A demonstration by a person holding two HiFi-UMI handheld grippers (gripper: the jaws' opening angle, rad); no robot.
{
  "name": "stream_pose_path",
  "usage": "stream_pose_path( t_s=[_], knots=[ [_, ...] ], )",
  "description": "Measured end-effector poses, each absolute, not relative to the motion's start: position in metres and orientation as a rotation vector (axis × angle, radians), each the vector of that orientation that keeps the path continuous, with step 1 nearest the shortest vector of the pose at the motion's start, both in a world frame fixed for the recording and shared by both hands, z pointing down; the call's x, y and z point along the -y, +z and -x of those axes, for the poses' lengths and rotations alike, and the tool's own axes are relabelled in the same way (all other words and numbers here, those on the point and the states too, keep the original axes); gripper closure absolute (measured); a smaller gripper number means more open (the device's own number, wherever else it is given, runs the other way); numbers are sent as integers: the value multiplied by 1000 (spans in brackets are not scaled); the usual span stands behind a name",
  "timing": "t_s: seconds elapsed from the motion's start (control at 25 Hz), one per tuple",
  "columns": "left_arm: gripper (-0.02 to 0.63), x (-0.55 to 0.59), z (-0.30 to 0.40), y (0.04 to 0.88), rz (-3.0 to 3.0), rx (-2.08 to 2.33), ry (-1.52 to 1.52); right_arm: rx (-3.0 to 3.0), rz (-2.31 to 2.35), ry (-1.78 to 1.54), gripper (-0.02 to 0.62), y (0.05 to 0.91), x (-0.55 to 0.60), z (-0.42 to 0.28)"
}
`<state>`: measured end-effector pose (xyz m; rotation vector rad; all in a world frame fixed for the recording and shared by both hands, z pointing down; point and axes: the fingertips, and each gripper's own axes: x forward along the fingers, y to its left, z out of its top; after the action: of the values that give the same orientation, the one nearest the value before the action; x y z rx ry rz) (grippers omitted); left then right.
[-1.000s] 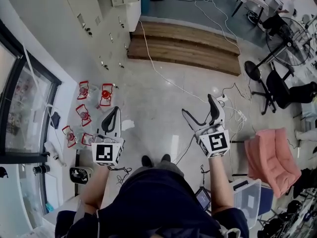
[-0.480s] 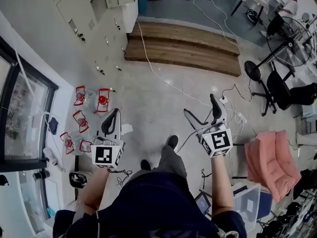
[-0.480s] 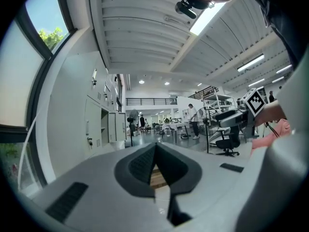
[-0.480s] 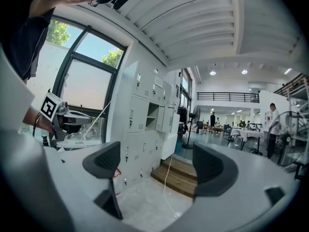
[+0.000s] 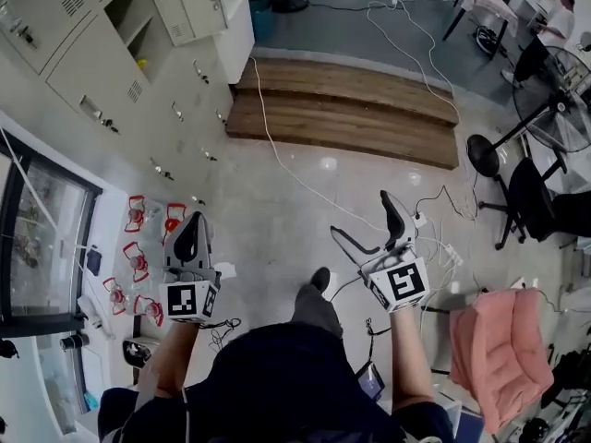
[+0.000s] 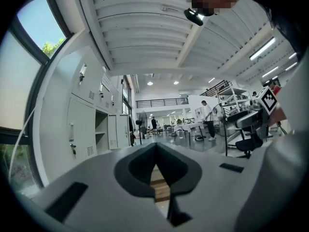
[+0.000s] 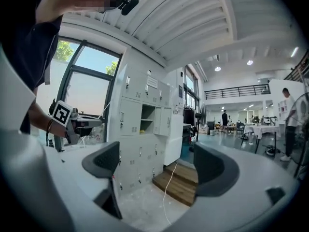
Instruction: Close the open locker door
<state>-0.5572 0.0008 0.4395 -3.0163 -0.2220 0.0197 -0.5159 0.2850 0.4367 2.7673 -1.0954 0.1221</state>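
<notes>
A wall of grey lockers (image 5: 111,72) runs along the left. One upper compartment (image 5: 129,12) stands open, its door (image 5: 189,3) swung out; both also show in the right gripper view, compartment (image 7: 147,120) and door (image 7: 157,121), and in the left gripper view as the open locker (image 6: 101,129). My left gripper (image 5: 189,227) is held low over the floor, its jaws shut with nothing in them (image 6: 155,146). My right gripper (image 5: 369,227) points toward the lockers from several steps away. Its jaws (image 7: 159,166) are opening wide, with nothing between them.
A low wooden platform (image 5: 342,109) lies beside the lockers, with a white cable (image 5: 277,155) trailing across the floor. Red-framed items (image 5: 138,247) sit by the window (image 5: 37,238). Office chairs and a fan (image 5: 554,100) stand at right, with a pink seat (image 5: 503,349) nearby.
The person has stepped forward, one foot now ahead, and more of the lockers has come into view at top left. Both grippers shifted slightly left.
</notes>
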Motion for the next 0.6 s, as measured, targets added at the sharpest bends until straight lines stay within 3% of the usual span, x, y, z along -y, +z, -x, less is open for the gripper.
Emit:
stream_pose_path(
  t_s=[0.6],
  knots=[
    [604, -104, 346, 431, 3005, 100, -6, 1292, -2624, 111, 123, 440, -365, 281]
  ],
)
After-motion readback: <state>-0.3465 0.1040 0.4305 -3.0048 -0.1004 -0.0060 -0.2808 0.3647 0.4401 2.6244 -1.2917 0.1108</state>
